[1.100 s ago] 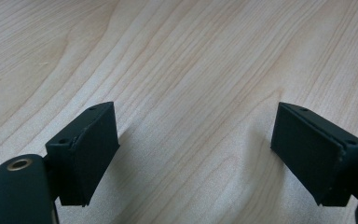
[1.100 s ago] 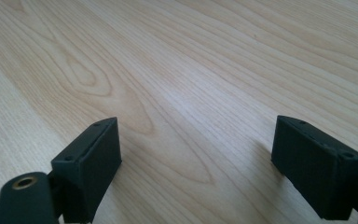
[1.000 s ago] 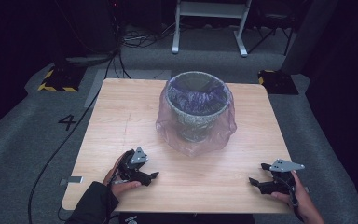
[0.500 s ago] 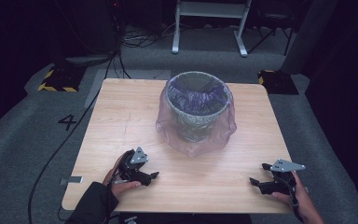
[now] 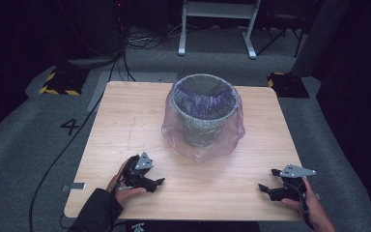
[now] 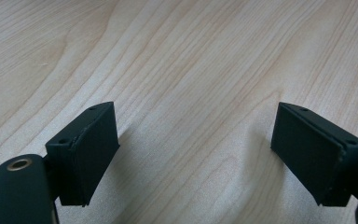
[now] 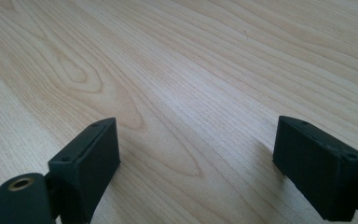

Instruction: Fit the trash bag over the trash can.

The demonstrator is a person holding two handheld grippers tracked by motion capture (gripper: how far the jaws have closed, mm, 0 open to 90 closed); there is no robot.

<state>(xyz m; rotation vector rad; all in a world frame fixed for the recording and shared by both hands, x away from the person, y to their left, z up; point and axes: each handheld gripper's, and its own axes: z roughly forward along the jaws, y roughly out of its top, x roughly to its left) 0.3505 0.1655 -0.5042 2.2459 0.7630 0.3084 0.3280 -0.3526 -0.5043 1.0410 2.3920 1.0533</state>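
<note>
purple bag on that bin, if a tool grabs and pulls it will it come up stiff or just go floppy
The purple bag looks thin and see-through, draped in loose folds over the grey bin, so it would probably go floppy and stretch rather than lift stiffly. Its glossy film may slip between flat pads. Since it wraps the rim, a sideways tug might drag or tip the bin.

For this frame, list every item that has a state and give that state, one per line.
Bin: upright on the table, lined.
Purple bag: lining the bin, folded over the rim, its loose skirt draped down the outside to the table.
Left tongs: open, nothing between the jaws, resting low at the table's near edge.
Right tongs: open, nothing between the jaws, resting low at the near edge.
</note>
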